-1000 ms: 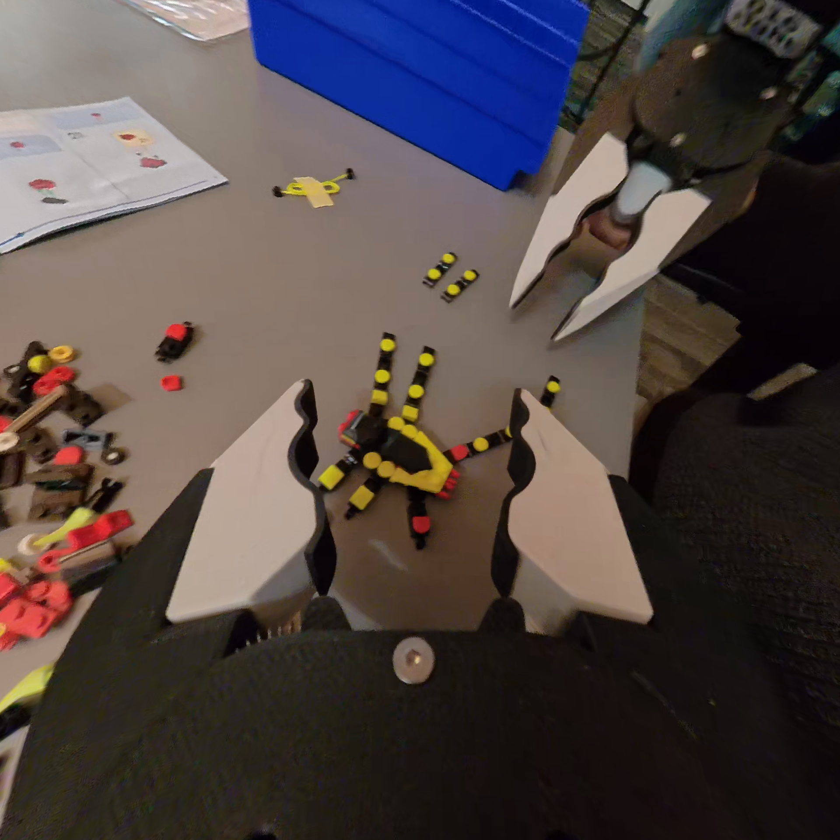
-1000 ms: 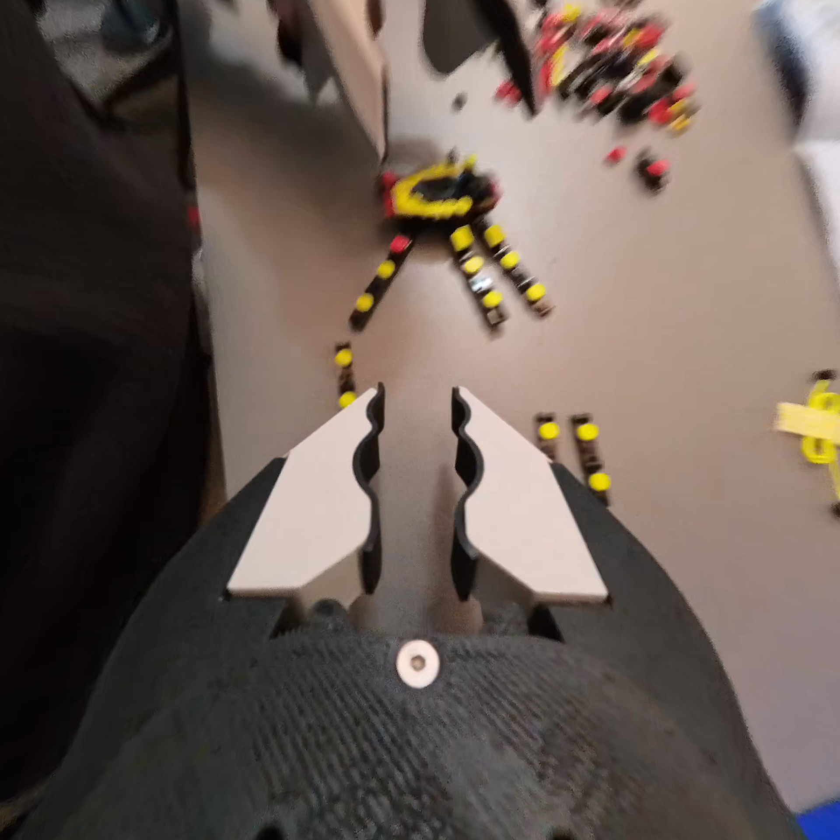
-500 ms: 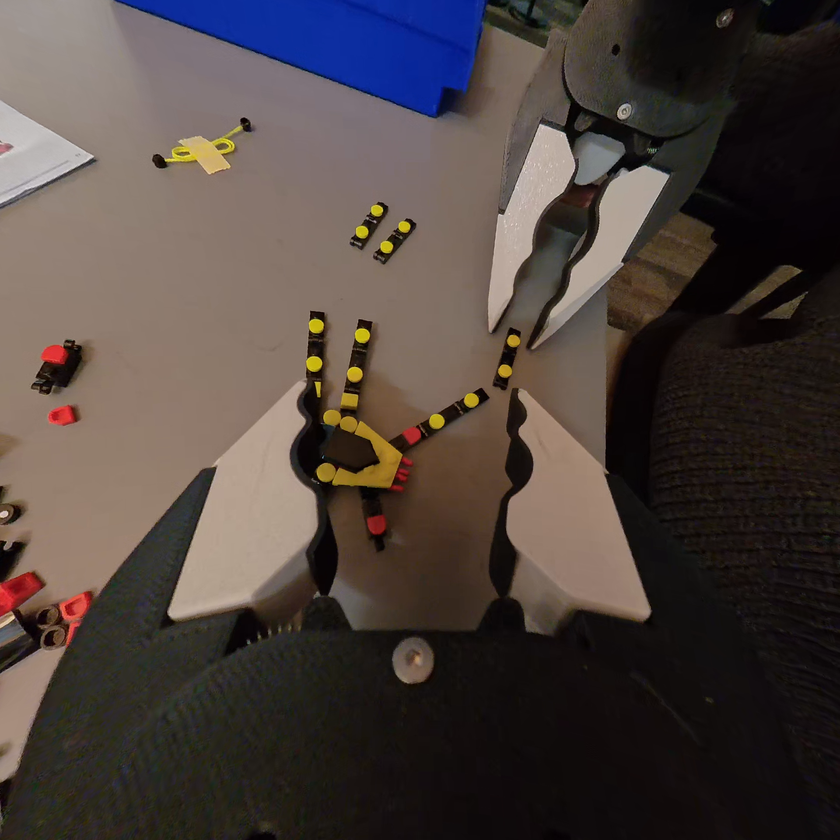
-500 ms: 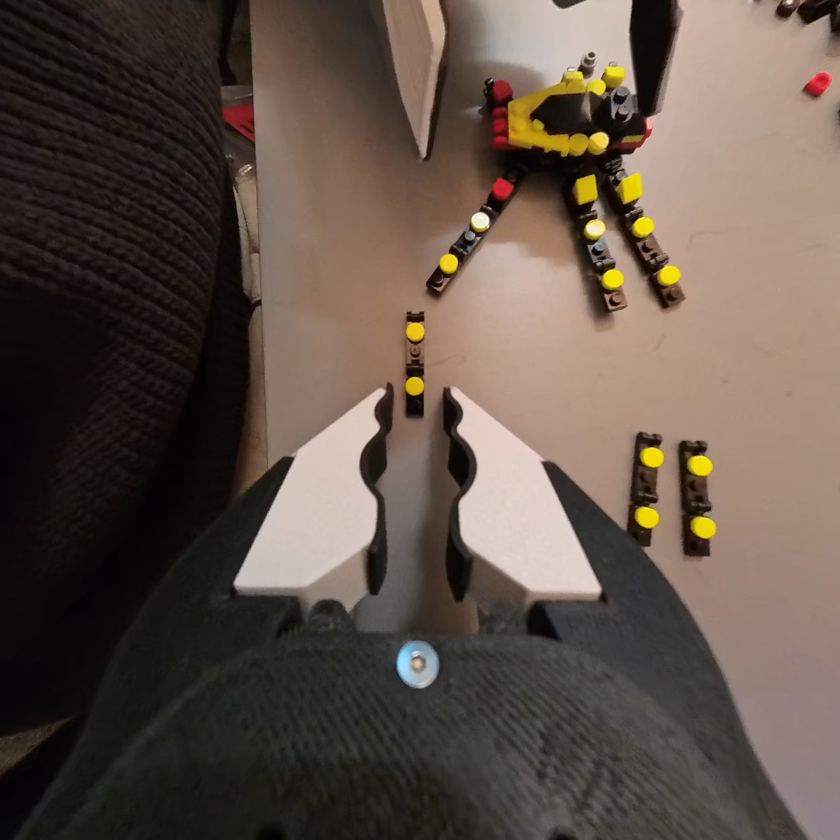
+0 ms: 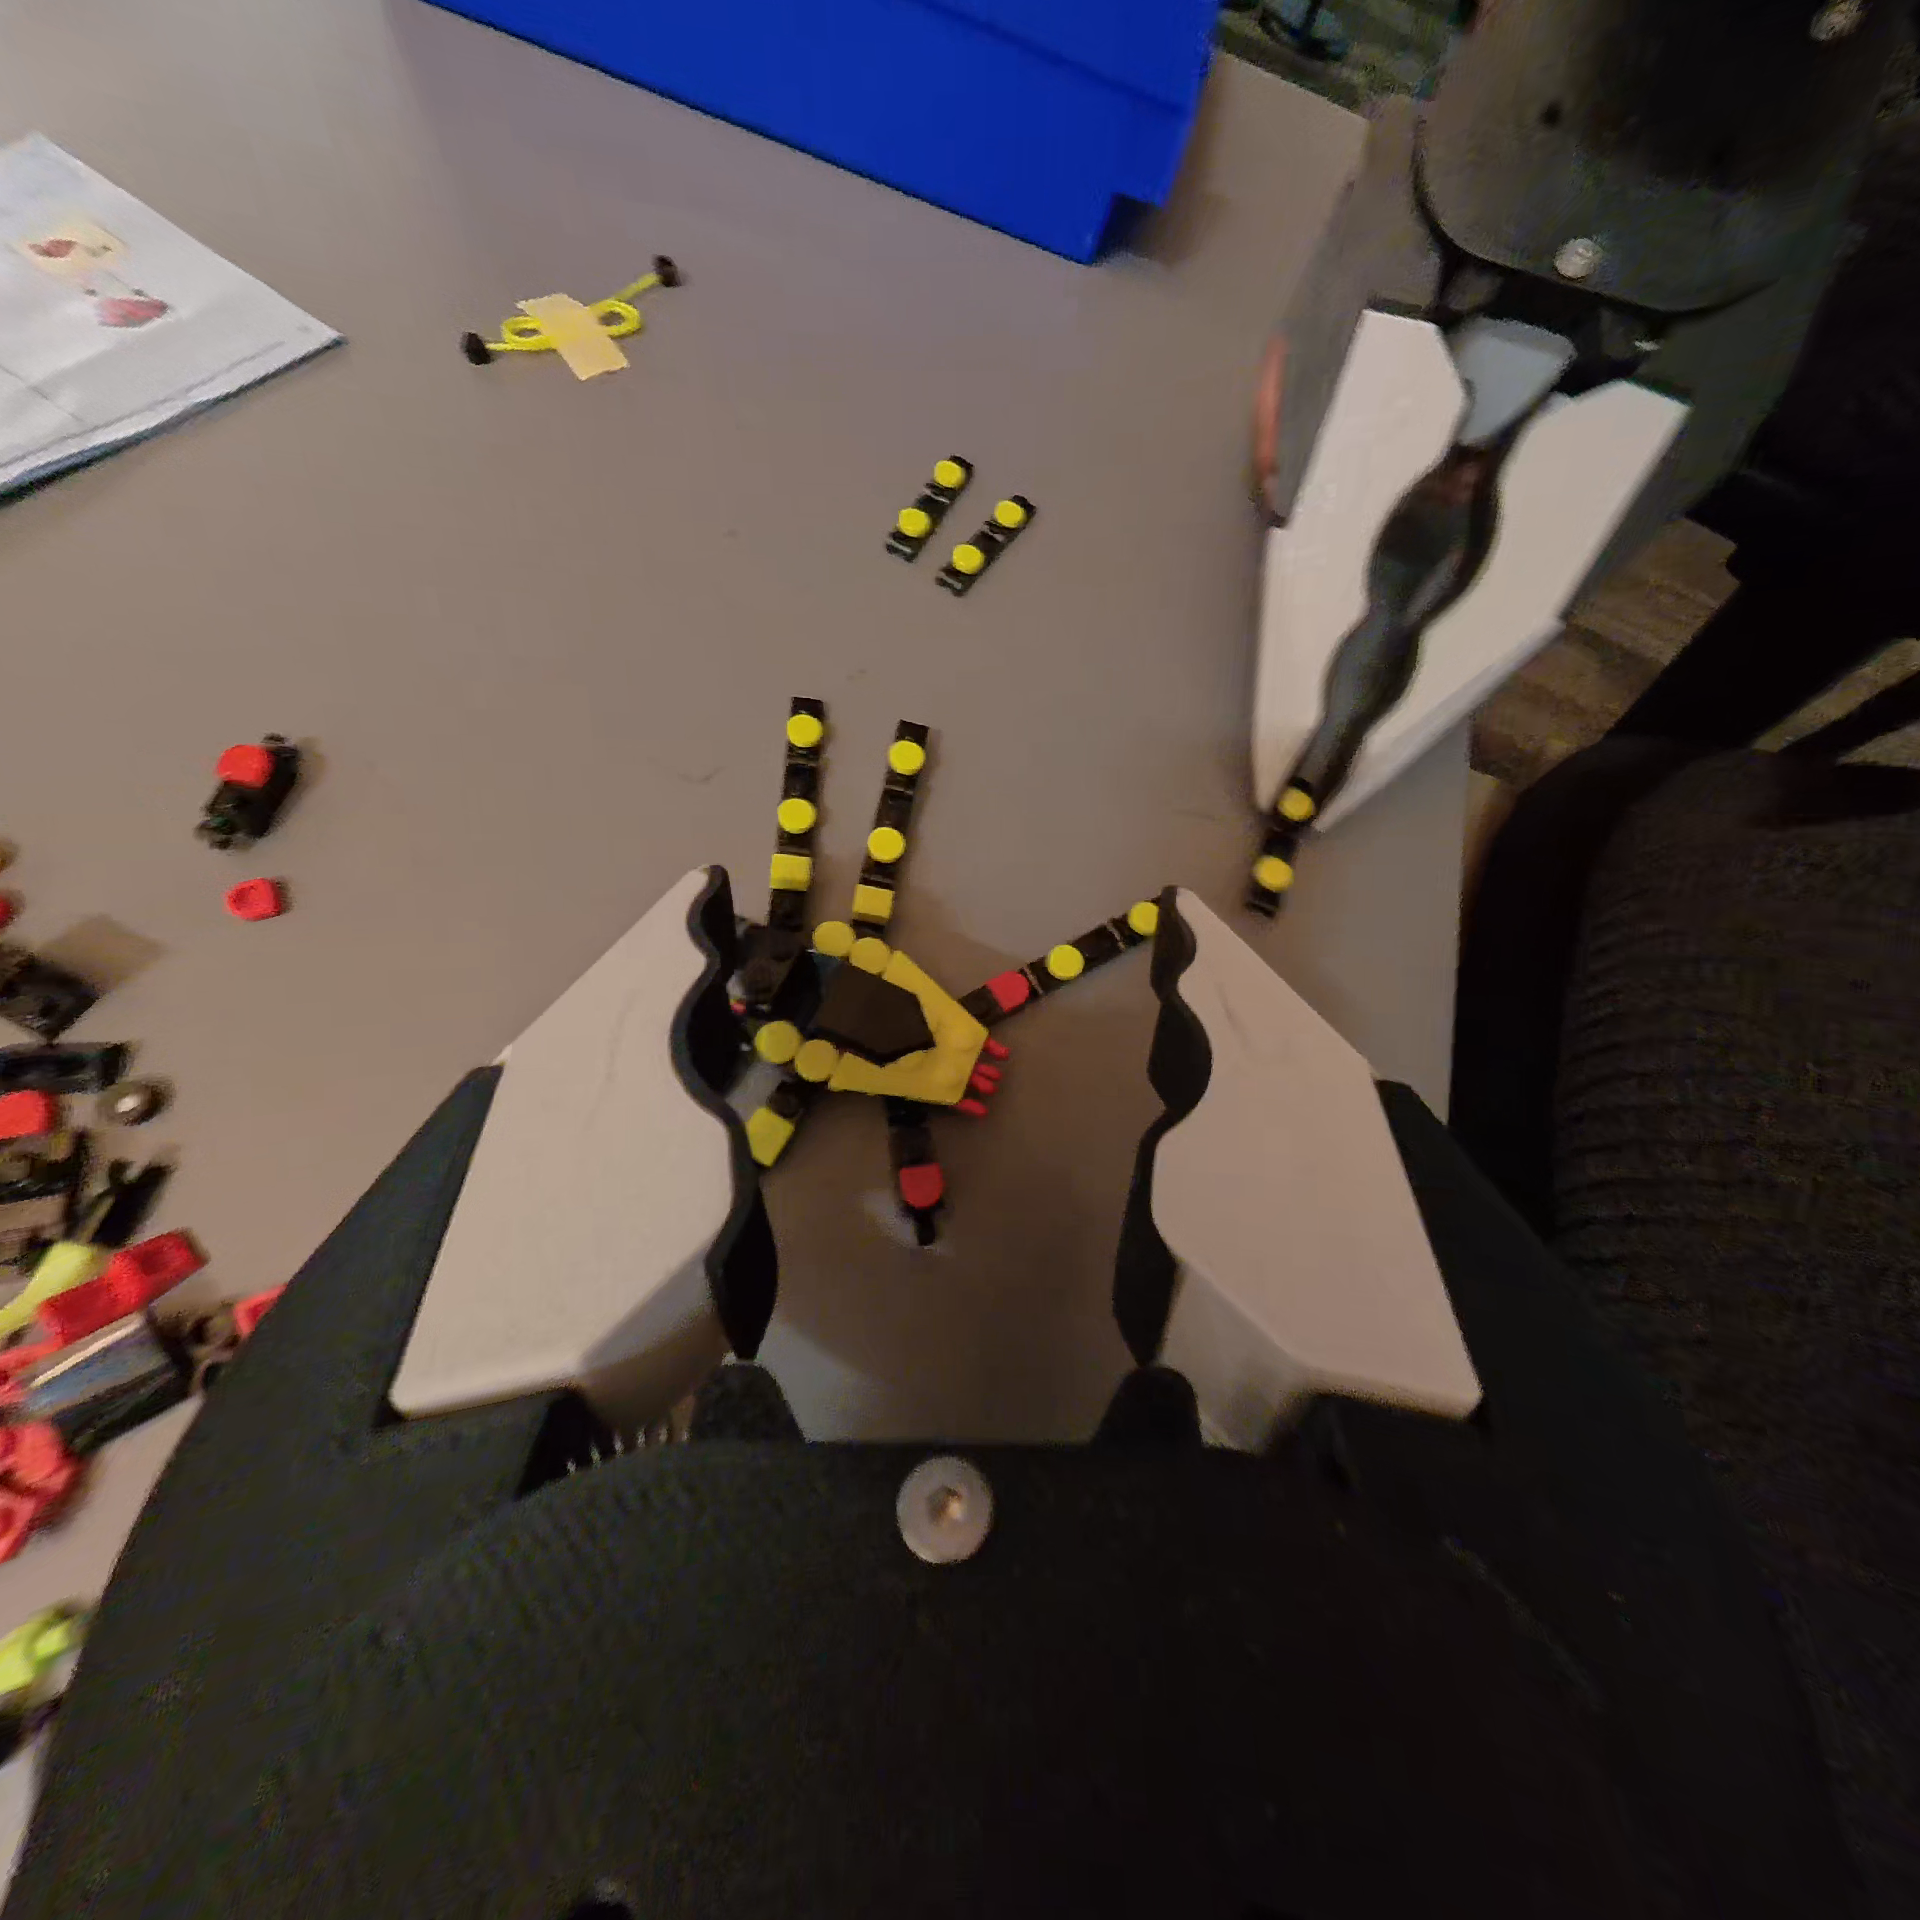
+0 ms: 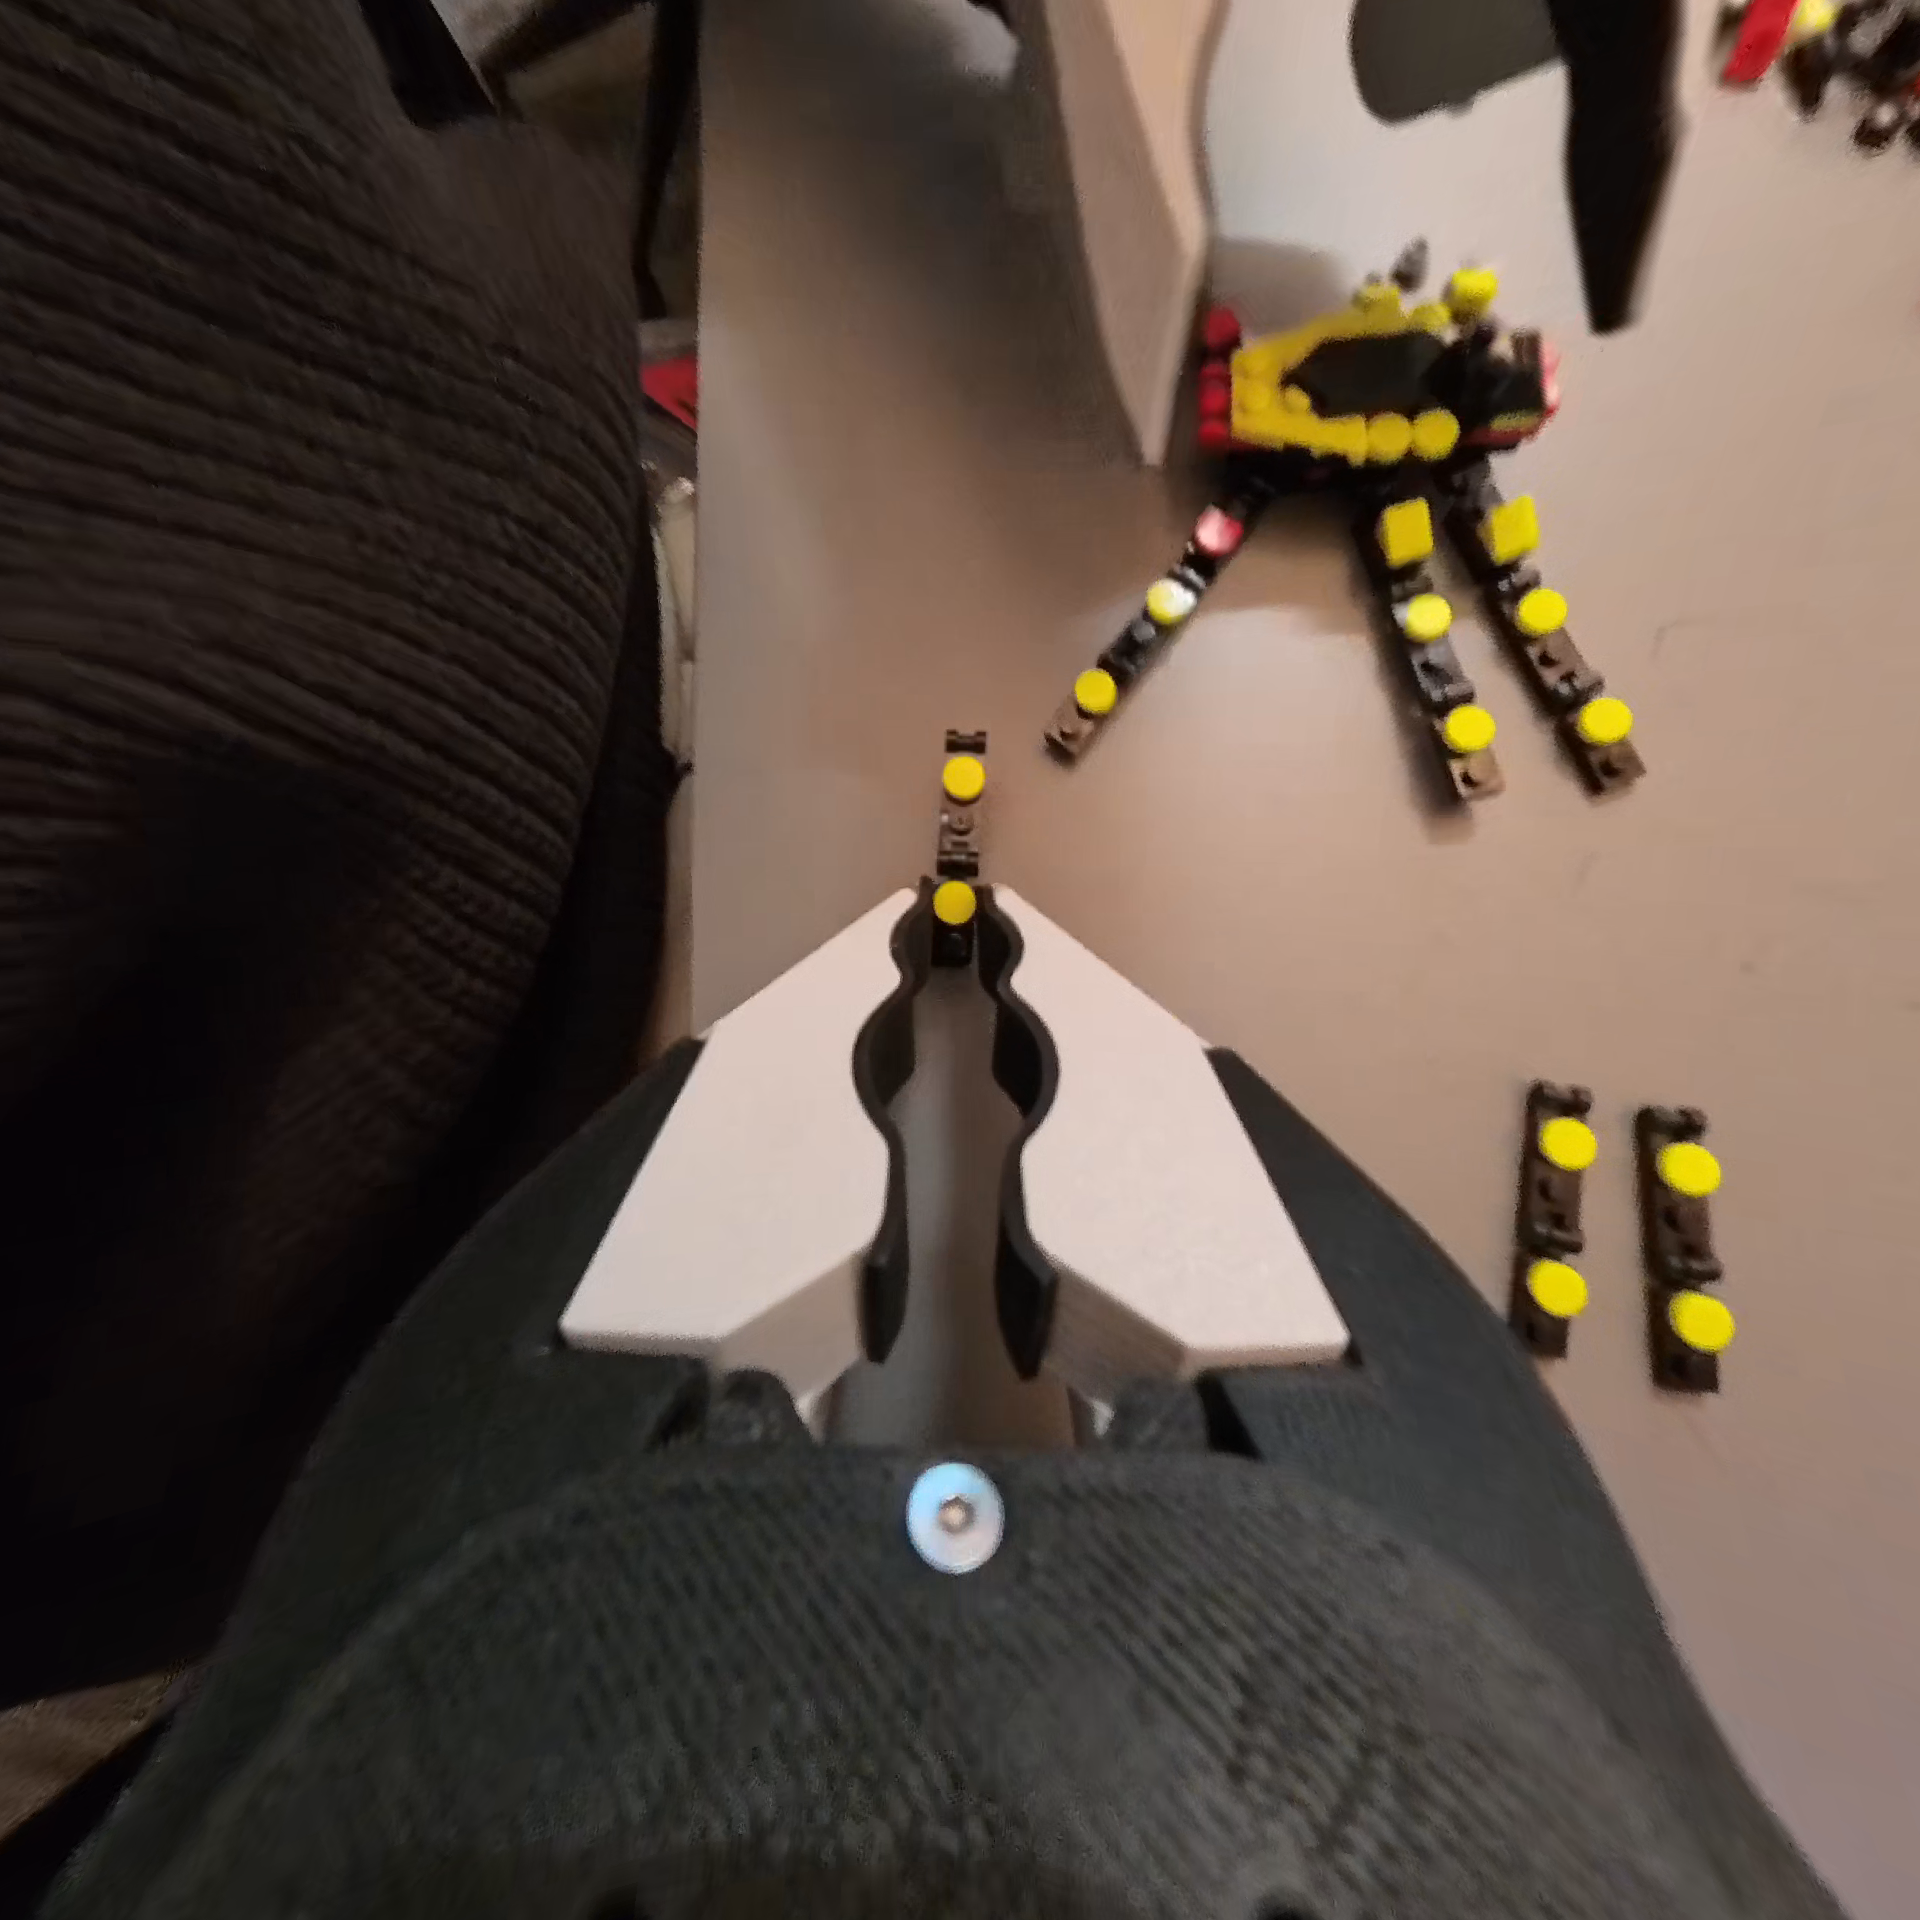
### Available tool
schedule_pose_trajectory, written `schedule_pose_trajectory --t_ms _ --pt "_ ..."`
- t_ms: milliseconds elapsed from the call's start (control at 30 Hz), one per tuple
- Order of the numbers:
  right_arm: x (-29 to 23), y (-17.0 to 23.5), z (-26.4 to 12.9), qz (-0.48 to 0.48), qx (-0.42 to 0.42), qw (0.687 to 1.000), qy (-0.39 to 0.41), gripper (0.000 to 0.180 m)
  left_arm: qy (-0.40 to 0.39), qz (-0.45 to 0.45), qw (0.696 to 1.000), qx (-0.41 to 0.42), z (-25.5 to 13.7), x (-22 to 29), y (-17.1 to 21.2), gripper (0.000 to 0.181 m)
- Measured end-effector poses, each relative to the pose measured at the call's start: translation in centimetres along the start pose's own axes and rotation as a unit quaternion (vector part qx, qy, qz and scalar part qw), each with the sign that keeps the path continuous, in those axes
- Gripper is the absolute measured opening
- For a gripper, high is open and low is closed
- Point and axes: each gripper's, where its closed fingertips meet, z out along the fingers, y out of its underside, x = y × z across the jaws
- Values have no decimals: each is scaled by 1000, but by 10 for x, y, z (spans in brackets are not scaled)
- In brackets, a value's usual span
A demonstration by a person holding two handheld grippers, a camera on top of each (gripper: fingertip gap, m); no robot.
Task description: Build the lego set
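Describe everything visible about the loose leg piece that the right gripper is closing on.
The leg piece is a narrow black strip of plastic plates with two round yellow studs on top and a clip at its far end. It lies flat on the grey table near the edge, apart from the spider model. The right gripper pinches its near end; the far half sticks out free.

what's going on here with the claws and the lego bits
A person is building a spider-like lego model on a grey table. The right claw is shut on a loose black leg strip with yellow studs near the table edge. The left claw is open around the model's body. Two more leg strips lie apart.
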Motion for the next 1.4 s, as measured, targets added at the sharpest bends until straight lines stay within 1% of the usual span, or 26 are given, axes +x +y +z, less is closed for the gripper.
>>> schedule_pose_trajectory --t_ms 67,167,300,433,533,600,700,767,833,867,1000,1067,1100,1167,1200,1267,1333,1400 --pt "-6 -12 3 -6 17 1000 -9 6 -19 -18 1000 15 -4 -10 -4 77" --pt "-10 -30 11 -10 36 999 -4 6 -50 -69 995 54 -17 -30 -14 78" --pt "-9 -53 26 22 56 998 15 6 -106 -153 975 120 -46 -62 -20 78" --pt "-11 -70 45 63 62 996 22 6 -157 -200 956 145 -69 -83 -11 77" --pt "-6 -67 61 73 27 996 49 6 -178 -211 950 146 -79 -84 -3 74" --pt "4 -60 68 63 -3 995 79 7 -199 -199 950 137 -84 -82 2 71" --pt "16 -63 68 83 -2 991 101 7 -225 -183 948 129 -91 -76 7 70" --pt "16 -67 71 111 10 990 85 19 -237 -186 945 127 -95 -71 11 69" --pt "10 -72 72 118 19 991 57 27 -241 -202 940 129 -100 -64 15 68" --pt "10 -72 71 114 20 992 55 28 -244 -212 937 131 -102 -59 17 68" --pt "16 -66 62 105 6 993 59 27 -242 -222 939 99 -98 -26 40 65" --pt "13 -62 61 118 4 992 41 26 -233 -224 943 79 -93 -8 51 60" --pt "10 -60 60 123 3 992 29 24 -222 -225 946 76 -90 1 52 57" --pt "4 -55 58 126 -9 992 1 13 -188 -228 953 72 -85 18 51 40" --pt "1 -53 58 125 -13 992 -11 14 -161 -233 957 68 -80 28 51 31" --pt "-4 -56 61 127 -6 991 -31 16 -127 -261 956 52 -70 38 57 13" --pt "-15 -63 68 125 3 990 -61 18 -105 -280 954 25 -61 42 65 15" --pt "-24 -74 78 108 18 991 -77 24 -107 -285 952 11 -58 38 69 20"
